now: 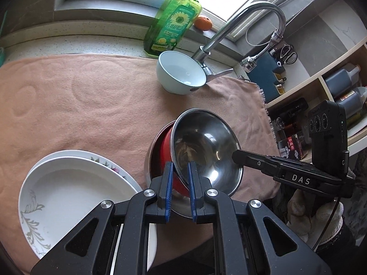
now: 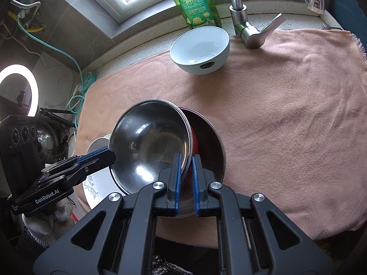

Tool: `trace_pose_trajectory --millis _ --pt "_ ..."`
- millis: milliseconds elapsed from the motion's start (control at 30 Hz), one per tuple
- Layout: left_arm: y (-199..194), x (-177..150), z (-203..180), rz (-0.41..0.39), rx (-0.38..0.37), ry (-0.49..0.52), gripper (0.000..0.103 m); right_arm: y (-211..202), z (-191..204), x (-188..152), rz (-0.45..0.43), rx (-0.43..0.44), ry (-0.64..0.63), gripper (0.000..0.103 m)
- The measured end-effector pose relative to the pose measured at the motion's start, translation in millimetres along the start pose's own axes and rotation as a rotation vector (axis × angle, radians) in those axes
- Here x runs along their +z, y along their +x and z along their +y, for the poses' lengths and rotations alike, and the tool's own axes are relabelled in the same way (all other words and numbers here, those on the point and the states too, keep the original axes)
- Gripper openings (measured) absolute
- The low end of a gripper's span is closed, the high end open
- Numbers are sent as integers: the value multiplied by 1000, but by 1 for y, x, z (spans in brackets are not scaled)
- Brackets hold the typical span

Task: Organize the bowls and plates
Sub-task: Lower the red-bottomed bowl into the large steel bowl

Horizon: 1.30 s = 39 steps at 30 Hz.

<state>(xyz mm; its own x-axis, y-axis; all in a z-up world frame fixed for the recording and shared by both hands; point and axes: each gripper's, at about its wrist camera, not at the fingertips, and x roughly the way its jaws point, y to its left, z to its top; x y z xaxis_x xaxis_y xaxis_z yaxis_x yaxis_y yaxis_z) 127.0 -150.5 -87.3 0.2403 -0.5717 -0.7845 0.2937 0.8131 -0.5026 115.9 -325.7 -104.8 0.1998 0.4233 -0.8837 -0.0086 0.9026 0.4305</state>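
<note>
A small steel bowl (image 1: pixel 206 144) (image 2: pixel 149 142) is tilted over a red-lined bowl (image 1: pixel 166 146) (image 2: pixel 195 135) nested in a larger steel bowl (image 2: pixel 214 146). My left gripper (image 1: pixel 180 167) is shut on the small steel bowl's near rim; it also shows in the right wrist view (image 2: pixel 107 154). My right gripper (image 2: pixel 187 159) is shut on the opposite rim; it also shows in the left wrist view (image 1: pixel 237 154). Two white plates (image 1: pixel 75 188) are stacked at the left. A pale blue bowl (image 1: pixel 181 72) (image 2: pixel 200 49) stands near the tap.
A pink towel (image 1: pixel 80 105) (image 2: pixel 286 114) covers the counter. A green soap bottle (image 1: pixel 174 20) (image 2: pixel 195 2), a tap (image 1: pixel 240 20) (image 2: pixel 250 29) and an orange (image 1: pixel 203 23) stand at the back. Shelves with bottles (image 1: pixel 339 87) are at the right.
</note>
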Motion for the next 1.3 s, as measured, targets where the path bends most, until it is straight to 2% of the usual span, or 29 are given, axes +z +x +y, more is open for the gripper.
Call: trace_pose_trajectory --millis 267,667,1200,1300 --pt "25 -3 0 53 63 31 11 19 -3 -4 19 -60 -18 9" --pt "31 -5 -1 99 73 51 11 29 -6 -7 48 -101 -39 10" --pt "36 -3 -3 143 66 57 12 26 -9 -7 59 -82 -40 12" --pt "35 -2 -4 144 60 59 12 24 -10 -7 57 -63 -27 20"
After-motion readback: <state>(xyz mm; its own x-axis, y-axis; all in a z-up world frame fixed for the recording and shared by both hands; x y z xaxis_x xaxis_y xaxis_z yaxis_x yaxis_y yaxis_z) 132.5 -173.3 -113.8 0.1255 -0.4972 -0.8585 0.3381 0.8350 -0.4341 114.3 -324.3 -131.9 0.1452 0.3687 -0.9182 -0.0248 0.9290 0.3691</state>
